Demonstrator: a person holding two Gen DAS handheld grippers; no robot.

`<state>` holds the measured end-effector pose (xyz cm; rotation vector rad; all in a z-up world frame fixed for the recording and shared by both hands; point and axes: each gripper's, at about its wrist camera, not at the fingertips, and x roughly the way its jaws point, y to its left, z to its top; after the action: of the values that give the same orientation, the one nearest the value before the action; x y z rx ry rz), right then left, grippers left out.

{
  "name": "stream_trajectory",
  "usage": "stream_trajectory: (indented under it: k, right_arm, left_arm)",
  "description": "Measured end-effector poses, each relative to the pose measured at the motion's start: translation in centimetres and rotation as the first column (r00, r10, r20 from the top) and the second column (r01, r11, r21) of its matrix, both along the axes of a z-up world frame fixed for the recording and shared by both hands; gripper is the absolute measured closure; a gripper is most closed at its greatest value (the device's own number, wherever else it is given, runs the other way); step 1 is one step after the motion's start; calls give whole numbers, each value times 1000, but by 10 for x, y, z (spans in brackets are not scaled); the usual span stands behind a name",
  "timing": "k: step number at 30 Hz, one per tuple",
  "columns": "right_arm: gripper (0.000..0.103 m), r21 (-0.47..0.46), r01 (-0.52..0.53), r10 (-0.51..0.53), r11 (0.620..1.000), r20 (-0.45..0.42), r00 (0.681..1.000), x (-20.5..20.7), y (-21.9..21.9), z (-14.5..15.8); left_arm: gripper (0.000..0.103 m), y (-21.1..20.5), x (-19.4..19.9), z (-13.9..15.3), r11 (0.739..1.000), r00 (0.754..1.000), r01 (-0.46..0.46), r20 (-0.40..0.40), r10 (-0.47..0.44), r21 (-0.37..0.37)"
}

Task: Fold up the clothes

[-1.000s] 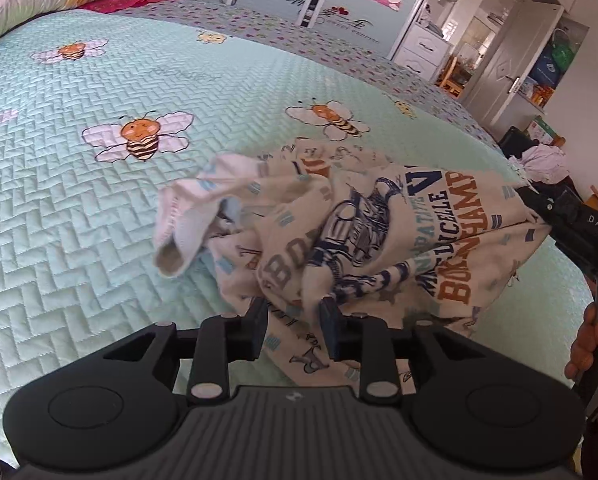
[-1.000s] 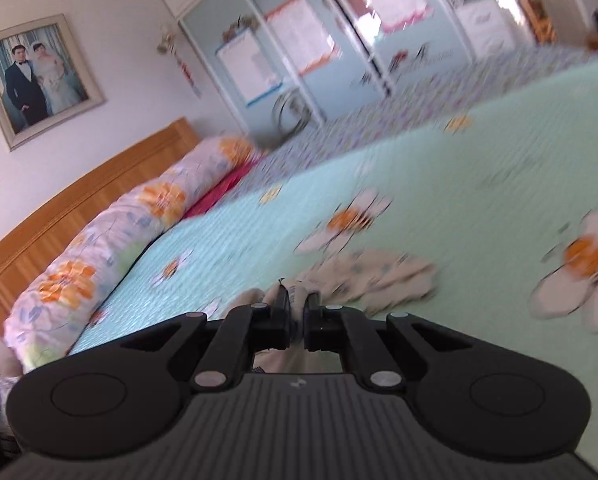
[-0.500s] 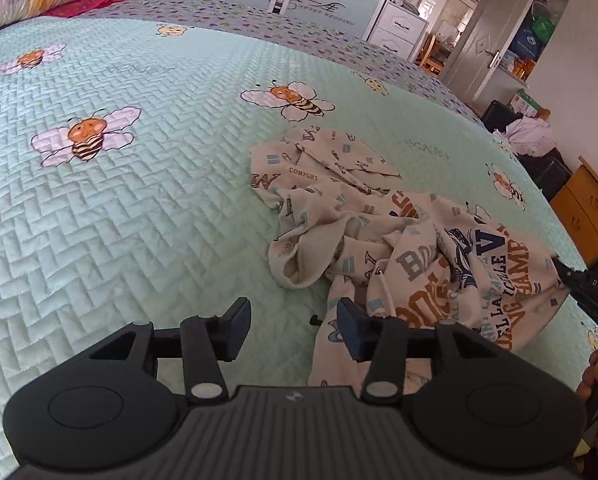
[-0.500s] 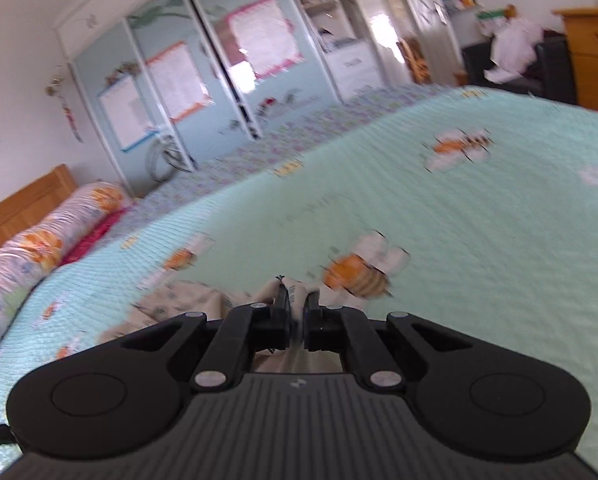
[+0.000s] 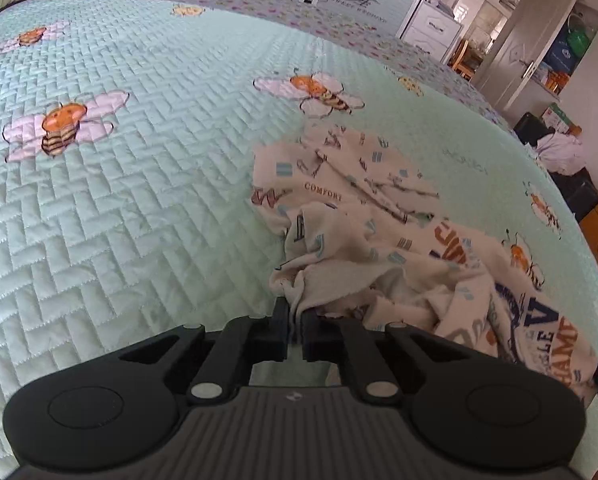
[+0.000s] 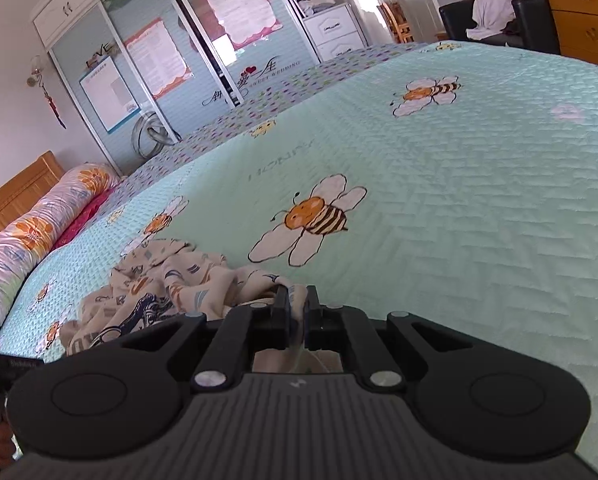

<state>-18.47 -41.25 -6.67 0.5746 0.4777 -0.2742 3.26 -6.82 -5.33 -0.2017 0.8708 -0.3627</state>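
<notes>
A cream printed shirt [image 5: 383, 232] with blue and orange lettering lies crumpled on the mint-green bee quilt [image 5: 139, 184]. My left gripper [image 5: 295, 312] is shut on the shirt's near left edge, low over the quilt. My right gripper [image 6: 297, 300] is shut on another edge of the same shirt [image 6: 159, 284], which trails to its left. The cloth between the two grips is bunched in folds.
A flowered bolster pillow [image 6: 27, 240] and wooden headboard [image 6: 15, 188] stand at the bed's head. Wardrobe doors [image 6: 171, 52], a white drawer unit [image 6: 331, 32], a wooden dresser [image 6: 583, 8] and a black chair with clothes [image 6: 499, 12] line the room beyond the bed.
My left gripper opened, let the shirt drop on the quilt, then shut on its near edge. My right gripper stayed shut on the shirt and swung toward the foot of the bed.
</notes>
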Motion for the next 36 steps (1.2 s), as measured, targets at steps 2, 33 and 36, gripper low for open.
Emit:
stream_trajectory:
  k: [2,33,36]
  right_arm:
    - [98,18,-8,8,1000,-2,1000,-1,0,-1]
    - [60,129,-385,386,914,12,922,63,55,35]
    - [55,90,-416,417,905,2,909,99,62,38]
  left_arm:
    - [98,8,1,18,999,999,-30,41,31,-20]
    - [67,174,-15,8,862,857,-506,-123,500,-25]
    - [62,167,-27,8,890,886,-450,-165,434,-73]
